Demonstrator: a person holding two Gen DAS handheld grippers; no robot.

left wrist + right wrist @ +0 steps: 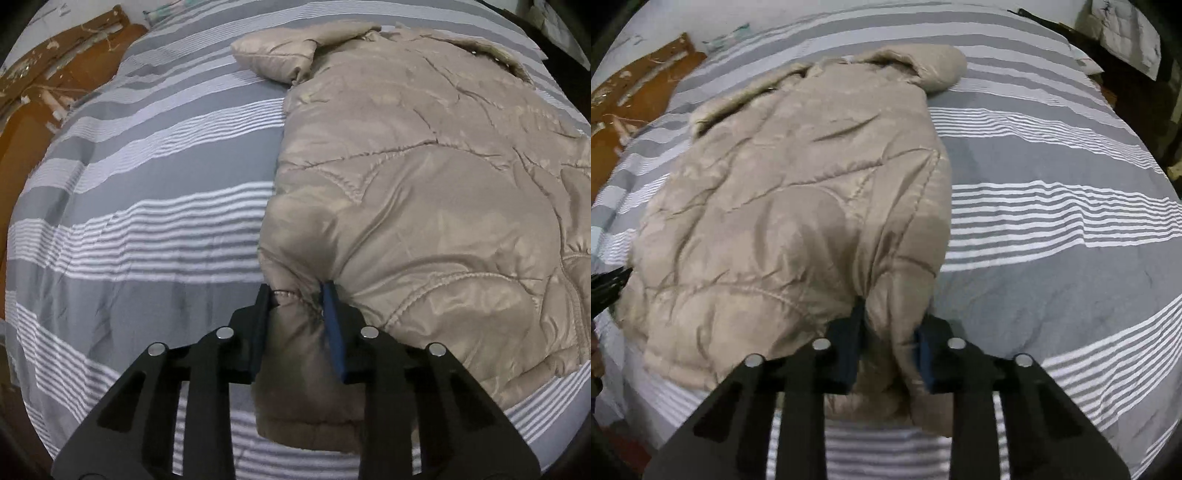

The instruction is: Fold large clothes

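A beige quilted puffer jacket (424, 192) lies spread on the striped bed, collar and hood at the far end. It also shows in the right wrist view (798, 206). My left gripper (297, 295) is shut on the jacket's near left hem corner, fabric bunched between its fingers. My right gripper (892, 314) is shut on the near right hem corner, fabric hanging below the fingers. A folded sleeve (273, 55) lies at the far left of the jacket; another sleeve (942, 70) lies at the far right. The left gripper's tip (609, 284) shows at the left edge of the right wrist view.
The bed cover (147, 221) has grey and white stripes and fills both views (1052, 221). Brown cardboard with debris (40, 92) lies past the bed's far left edge. A dark object and a pillow (1123, 37) sit at the far right corner.
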